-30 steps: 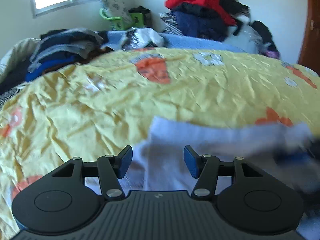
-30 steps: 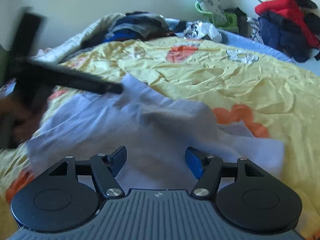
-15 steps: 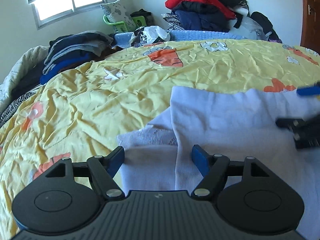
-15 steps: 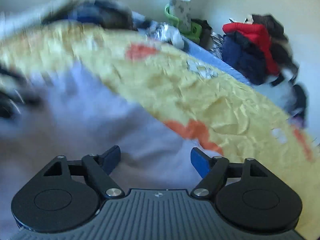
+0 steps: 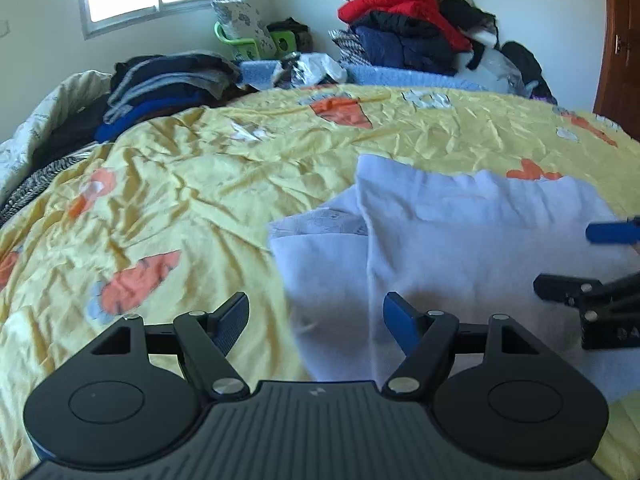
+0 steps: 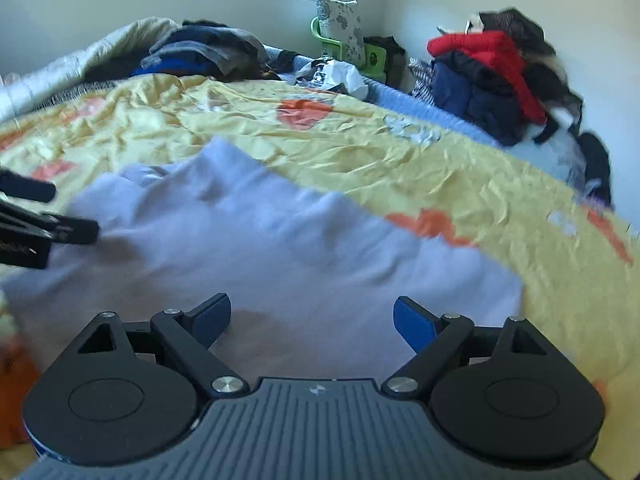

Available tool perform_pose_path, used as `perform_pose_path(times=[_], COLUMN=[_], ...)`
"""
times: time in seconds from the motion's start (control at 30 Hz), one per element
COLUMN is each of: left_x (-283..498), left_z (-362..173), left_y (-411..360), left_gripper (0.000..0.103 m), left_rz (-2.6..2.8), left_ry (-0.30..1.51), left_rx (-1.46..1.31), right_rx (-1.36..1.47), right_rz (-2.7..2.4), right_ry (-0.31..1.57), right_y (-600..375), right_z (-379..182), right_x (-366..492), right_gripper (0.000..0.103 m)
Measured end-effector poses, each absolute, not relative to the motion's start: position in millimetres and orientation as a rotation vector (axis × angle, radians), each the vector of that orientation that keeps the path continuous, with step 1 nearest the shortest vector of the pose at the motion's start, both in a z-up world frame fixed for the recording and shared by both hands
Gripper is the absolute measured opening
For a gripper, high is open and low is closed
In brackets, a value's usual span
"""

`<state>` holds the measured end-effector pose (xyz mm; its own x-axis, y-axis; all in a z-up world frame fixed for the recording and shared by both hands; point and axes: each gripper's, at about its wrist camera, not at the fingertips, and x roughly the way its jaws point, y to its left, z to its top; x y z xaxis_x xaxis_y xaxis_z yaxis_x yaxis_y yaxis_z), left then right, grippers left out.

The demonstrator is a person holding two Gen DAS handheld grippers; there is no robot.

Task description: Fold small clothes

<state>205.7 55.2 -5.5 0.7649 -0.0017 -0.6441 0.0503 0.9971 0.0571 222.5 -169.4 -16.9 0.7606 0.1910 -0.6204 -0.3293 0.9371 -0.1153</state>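
Note:
A pale lilac-white garment (image 5: pixel 460 240) lies folded over on the yellow bedspread (image 5: pixel 200 200), one layer overlapping a lacy under-layer at its left edge. My left gripper (image 5: pixel 316 316) hovers open over that left edge, nothing pinched between its blue pads. In the right wrist view the garment (image 6: pixel 280 240) spreads below my right gripper (image 6: pixel 312 314), whose jaws are opening with only flat cloth beneath them. Each gripper shows in the other's view: the right gripper (image 5: pixel 580 262) at the right edge, the left gripper (image 6: pixel 56 210) at the left edge.
Folded dark clothes (image 5: pixel 160 84) are stacked at the bed's far left. A heap with a red jacket (image 5: pixel 404 8) rises at the far right, near a brown door (image 5: pixel 616 40). A green chair (image 5: pixel 248 40) stands under the window.
The garment, blurred and in motion a second ago, now lies still. Both grippers have let it go, opened wider and drawn back, the left one shifting leftward along the cloth's edge.

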Motion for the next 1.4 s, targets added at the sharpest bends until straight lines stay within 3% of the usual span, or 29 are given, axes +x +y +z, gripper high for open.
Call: perform_pose_path(times=[0.23,0.47,0.97,1.23,1.4], left_x=[192,182,193,206,221], left_z=[8,6,-1,-5,-11], left_y=[87,102,102,106,115], left_gripper=[0.074,0.074,0.074,0.074,0.081], left_rz=[0.059,0.055,0.036,-0.018,-0.083], left_ry=[0.672,0.693,0.733,0.78,0.824], left_rx=[0.049,0.052,-0.01,-0.075,-0.189], right_rx=[-0.203,-0.347,-0.162,-0.234,-0.343], right_rz=[0.437,0.543,0.381,0.356,0.329], right_ry=[0.608,0.652,0.577,0.562,0.541], right_y=[-103,-50,-98,-92,-78], right_z=[-1,-26,-9,-13,-20], right_x=[187,157,120,109,97], right_gripper=[0.091,0.089,0.09,0.091,0.091])
